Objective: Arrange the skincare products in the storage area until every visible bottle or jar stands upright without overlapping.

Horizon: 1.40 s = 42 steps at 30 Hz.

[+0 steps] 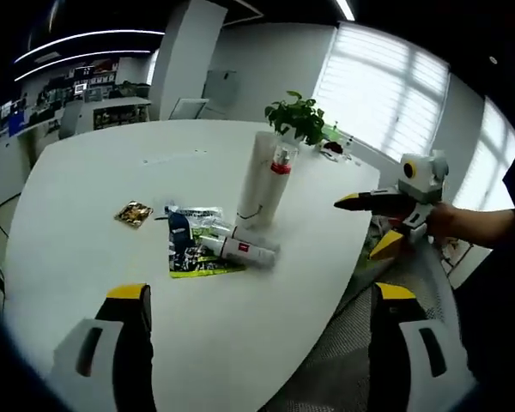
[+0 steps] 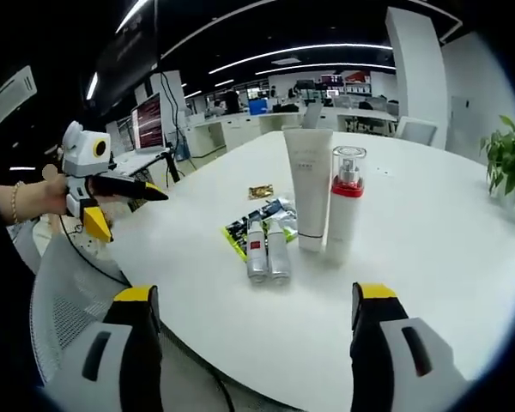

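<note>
A tall white tube [image 2: 309,189] and a white bottle with a red collar and clear cap [image 2: 343,206] stand upright side by side mid-table. In front of them two small white bottles [image 2: 256,249] [image 2: 278,249] lie flat, side by side. In the left gripper view the tube [image 1: 256,184], capped bottle [image 1: 279,176] and lying bottles [image 1: 240,249] are beyond my left gripper [image 1: 261,292], which is open and holds nothing. My right gripper [image 2: 256,293] is open too, short of the table edge. Each gripper shows in the other's view, open: the right gripper [image 1: 365,225], the left gripper [image 2: 129,213].
Flat sachets [image 2: 249,225] lie under and behind the small bottles, and a gold packet [image 2: 260,191] lies further back. A potted plant [image 1: 299,116] stands at the table's far edge. A mesh chair [image 2: 69,300] is off the near edge. The white table [image 1: 94,172] is round.
</note>
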Tool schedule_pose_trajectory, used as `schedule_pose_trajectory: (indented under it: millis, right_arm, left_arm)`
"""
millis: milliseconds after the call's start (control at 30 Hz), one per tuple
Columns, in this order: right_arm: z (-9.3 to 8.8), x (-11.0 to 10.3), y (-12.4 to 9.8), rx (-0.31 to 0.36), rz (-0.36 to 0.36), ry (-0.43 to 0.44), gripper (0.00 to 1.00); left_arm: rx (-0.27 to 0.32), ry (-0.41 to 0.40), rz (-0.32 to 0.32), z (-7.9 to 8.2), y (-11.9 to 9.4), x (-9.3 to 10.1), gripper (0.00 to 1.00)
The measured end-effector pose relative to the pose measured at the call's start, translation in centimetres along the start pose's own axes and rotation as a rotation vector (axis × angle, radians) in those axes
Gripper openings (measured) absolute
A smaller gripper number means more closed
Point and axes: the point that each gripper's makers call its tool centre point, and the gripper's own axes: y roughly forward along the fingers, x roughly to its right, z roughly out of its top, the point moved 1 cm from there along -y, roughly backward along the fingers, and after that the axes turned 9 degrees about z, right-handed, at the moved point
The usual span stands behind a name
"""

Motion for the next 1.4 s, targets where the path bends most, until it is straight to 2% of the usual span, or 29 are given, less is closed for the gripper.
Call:
schedule_pose_trajectory:
  millis: [267, 400, 833, 1067, 1167, 1400]
  right_arm:
    - [0.0, 0.1, -0.1, -0.001, -0.009, 0.003, 0.91]
    - [0.0, 0.1, -0.1, -0.003, -0.007, 0.005, 0.91]
    - [-0.4, 0.1, 0.2, -0.021, 0.004, 0.006, 0.89]
    - [0.0, 1.5, 0.5, -0.006, -0.017, 0.011, 0.80]
    - [-0.5, 2.1, 1.1, -0.026, -0.020, 0.007, 0.78]
    - [-0.3, 3.3, 2.9, -0.050, -0.022, 0.002, 0.70]
  left_arm:
    - [-0.021, -0.018, 0.030, -1.8, -0.7, -0.3, 0.98]
    - [-0.012, -0.042, 0.033, -1.9, -0.9, -0.3, 0.98]
    - [-0.017, -0.049, 0.048, -2.5, -1.2, -0.4, 0.97]
    - [-0.021, -0.053, 0.056, -2.6, -1.4, -0.5, 0.97]
    - [-0.018, -0.057, 0.064, -2.5, -1.4, -0.7, 0.97]
    - [-0.024, -0.065, 0.069, -2.8, -1.3, -0.8, 0.96]
